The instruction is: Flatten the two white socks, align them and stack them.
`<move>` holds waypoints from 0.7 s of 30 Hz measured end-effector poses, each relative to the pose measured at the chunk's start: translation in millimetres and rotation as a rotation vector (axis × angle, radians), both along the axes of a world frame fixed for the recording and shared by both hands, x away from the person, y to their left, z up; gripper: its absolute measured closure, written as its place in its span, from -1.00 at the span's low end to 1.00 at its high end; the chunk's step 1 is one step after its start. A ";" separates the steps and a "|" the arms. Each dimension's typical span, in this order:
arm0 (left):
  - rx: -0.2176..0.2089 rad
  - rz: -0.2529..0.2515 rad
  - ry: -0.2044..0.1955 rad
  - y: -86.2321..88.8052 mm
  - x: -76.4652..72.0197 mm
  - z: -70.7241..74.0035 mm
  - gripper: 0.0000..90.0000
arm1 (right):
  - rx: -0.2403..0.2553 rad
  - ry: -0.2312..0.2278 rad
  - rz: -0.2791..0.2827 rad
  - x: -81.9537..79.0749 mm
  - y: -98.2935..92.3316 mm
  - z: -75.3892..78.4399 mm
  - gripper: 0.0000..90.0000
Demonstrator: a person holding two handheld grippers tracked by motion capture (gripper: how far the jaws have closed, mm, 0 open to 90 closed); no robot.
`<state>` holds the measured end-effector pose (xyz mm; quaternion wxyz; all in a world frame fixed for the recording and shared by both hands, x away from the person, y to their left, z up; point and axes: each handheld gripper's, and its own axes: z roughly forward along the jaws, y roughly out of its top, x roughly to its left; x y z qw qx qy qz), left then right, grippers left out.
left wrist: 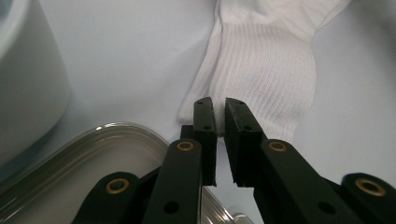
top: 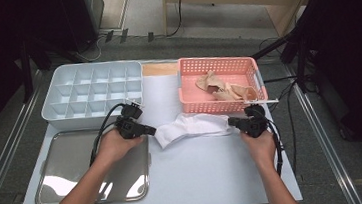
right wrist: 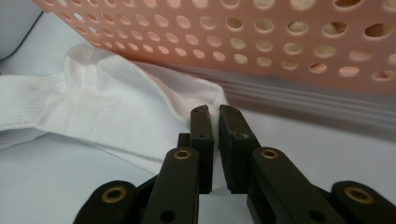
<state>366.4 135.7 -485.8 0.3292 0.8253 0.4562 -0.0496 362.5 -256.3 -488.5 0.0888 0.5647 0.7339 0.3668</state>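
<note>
Sock [top: 191, 126] looks soft, light, floppy; both jaws nearly shut, a slit apart, holding nothing; grab the ribbed cuff.

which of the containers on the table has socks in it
The pink perforated plastic basket at the far right: beige socks lie inside it. The white compartment tray at the far left and the shiny metal tray nearer the person hold none.

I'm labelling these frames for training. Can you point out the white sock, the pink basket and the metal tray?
white sock [top: 191, 126]: high view, middle of its body.
pink basket [top: 219, 106]: high view, its near perforated wall.
metal tray [top: 69, 165]: high view, bare part of its floor.
</note>
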 end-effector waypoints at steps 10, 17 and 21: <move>-0.017 0.023 -0.099 1.1 -6.8 13.7 0.54 | -0.019 -0.056 0.003 -7.9 1.2 4.6 0.50; 0.012 0.018 -0.113 -13.6 -2.5 -0.5 0.30 | -0.073 -0.073 -0.011 -8.0 3.8 -1.6 0.32; 0.035 0.015 -0.104 -22.4 0.3 -10.0 0.23 | -0.077 -0.056 -0.024 -2.9 3.9 -9.1 0.27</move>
